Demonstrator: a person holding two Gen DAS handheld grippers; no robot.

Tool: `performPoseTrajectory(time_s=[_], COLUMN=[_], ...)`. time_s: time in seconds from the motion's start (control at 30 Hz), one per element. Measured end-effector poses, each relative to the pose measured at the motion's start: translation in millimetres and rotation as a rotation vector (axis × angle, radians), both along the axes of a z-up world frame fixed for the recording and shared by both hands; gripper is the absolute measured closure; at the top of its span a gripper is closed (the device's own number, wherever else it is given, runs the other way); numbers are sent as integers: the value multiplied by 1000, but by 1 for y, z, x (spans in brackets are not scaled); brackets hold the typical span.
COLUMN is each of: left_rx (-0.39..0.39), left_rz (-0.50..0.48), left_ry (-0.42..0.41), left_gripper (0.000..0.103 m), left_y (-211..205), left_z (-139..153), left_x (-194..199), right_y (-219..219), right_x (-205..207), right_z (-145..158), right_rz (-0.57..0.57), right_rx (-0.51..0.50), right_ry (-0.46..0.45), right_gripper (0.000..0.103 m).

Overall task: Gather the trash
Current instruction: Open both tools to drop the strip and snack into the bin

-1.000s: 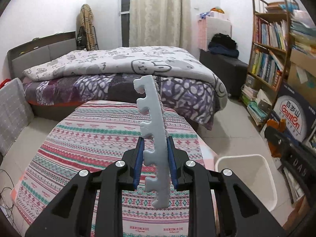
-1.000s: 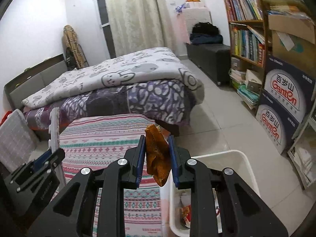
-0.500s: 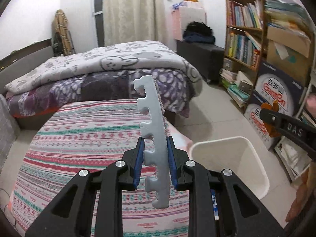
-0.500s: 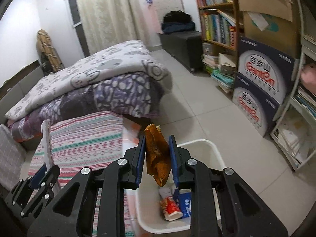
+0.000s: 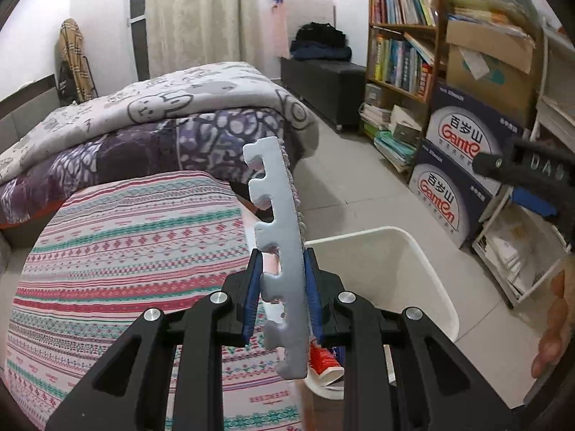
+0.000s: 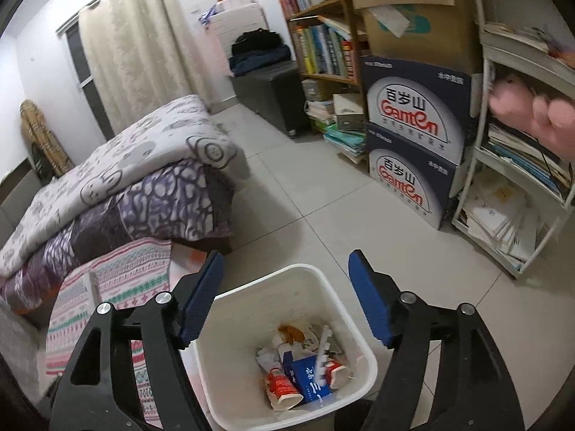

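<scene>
The foam strip (image 5: 278, 251) is pale grey-white, long and thin, with square notches and tabs cut along its left edge like a puzzle-mat border. It stands nearly upright, leaning slightly left at the top, clamped at its lower middle between the 2 blue pads of the left gripper (image 5: 280, 294), whose jaws are clenched on it. Just beyond it to the right sits the white bin (image 5: 424, 269) on the tiled floor (image 5: 359, 186), beside the striped patterned cloth (image 5: 125, 251).

In the right wrist view the bin (image 6: 323, 276) lies directly below the right gripper (image 6: 284, 298), whose jaws are opening, spread wide with nothing between the blue pads. Inside the bin lie an orange-brown crumpled wrapper (image 6: 291, 332), a blue carton (image 6: 305, 377), a red-and-white packet (image 6: 282, 388) and another notched white strip (image 6: 323, 353).

Farther off are the bed with a cartoon-print quilt (image 6: 143, 151) and 2 stacked blue boxes (image 6: 413, 136) by the bookshelf (image 5: 399, 36).
</scene>
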State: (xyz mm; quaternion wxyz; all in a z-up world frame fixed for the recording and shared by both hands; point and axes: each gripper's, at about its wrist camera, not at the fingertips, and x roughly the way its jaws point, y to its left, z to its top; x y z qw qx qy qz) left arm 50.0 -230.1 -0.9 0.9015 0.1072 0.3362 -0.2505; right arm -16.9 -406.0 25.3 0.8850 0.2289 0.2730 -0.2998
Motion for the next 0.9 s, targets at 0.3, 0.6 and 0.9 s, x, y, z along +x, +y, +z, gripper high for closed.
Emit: performPoseTrajectory(time_s=[0.3, 0.6, 0.9], left_rx=[-29, -62, -48], left_rz=[-66, -38, 110], left_ry=[131, 149, -91], left_gripper=[68, 38, 7], left_y=[-30, -11, 42], left_z=[-18, -10, 38], left_x=[9, 6, -23], right_y=[-13, 4, 59], right_x=[-14, -19, -32], right_z=[7, 20, 49], right_rz=[-66, -62, -11], right_rx=[9, -105, -319], right_ry=[-42, -70, -121], right_gripper=[20, 8, 7])
